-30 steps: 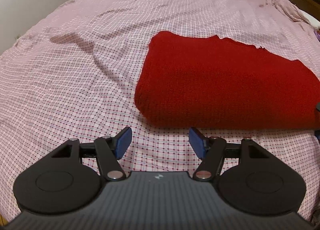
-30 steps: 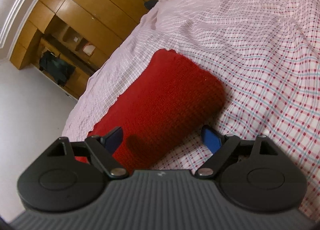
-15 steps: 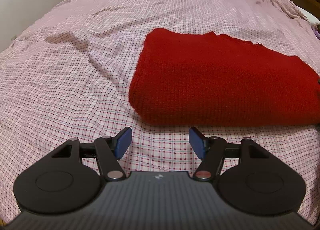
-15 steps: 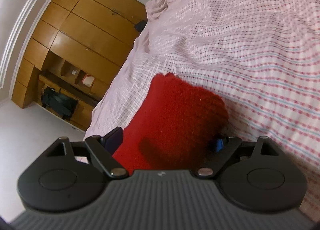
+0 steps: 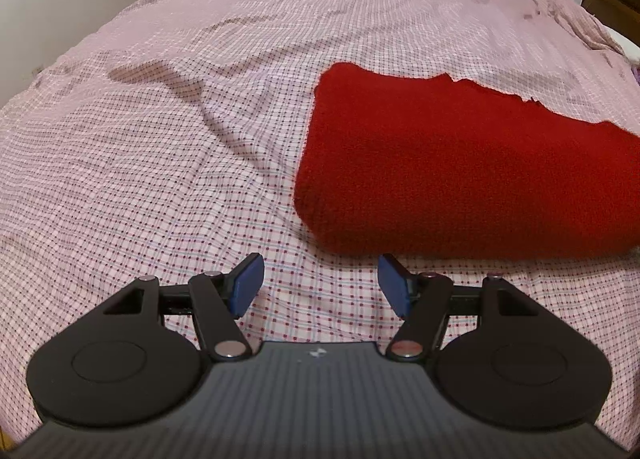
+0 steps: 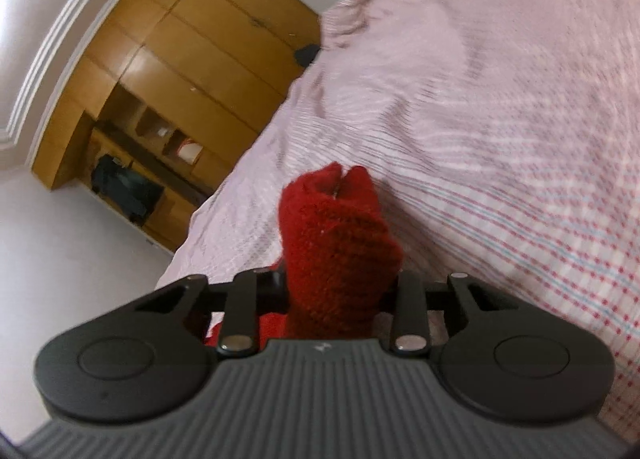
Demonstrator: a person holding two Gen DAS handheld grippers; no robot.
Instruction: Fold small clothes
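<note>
A moment before, the right gripper (image 6: 340,291) was wide apart. Now its jaws were closing, pinching the end of the red knit cloth (image 5: 472,179), bunched low in the middle of its view. The left gripper (image 5: 320,285) stayed spread and empty over the checked bedsheet (image 5: 160,163). A new fold could likely start.

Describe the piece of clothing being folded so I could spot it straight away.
Look at the wide bed sheet, pale pink with a fine check. On it lies the red knitted garment, folded into a thick pad. It is the only solid, fuzzy red thing there, and the right gripper is closing on one bunched end.
</note>
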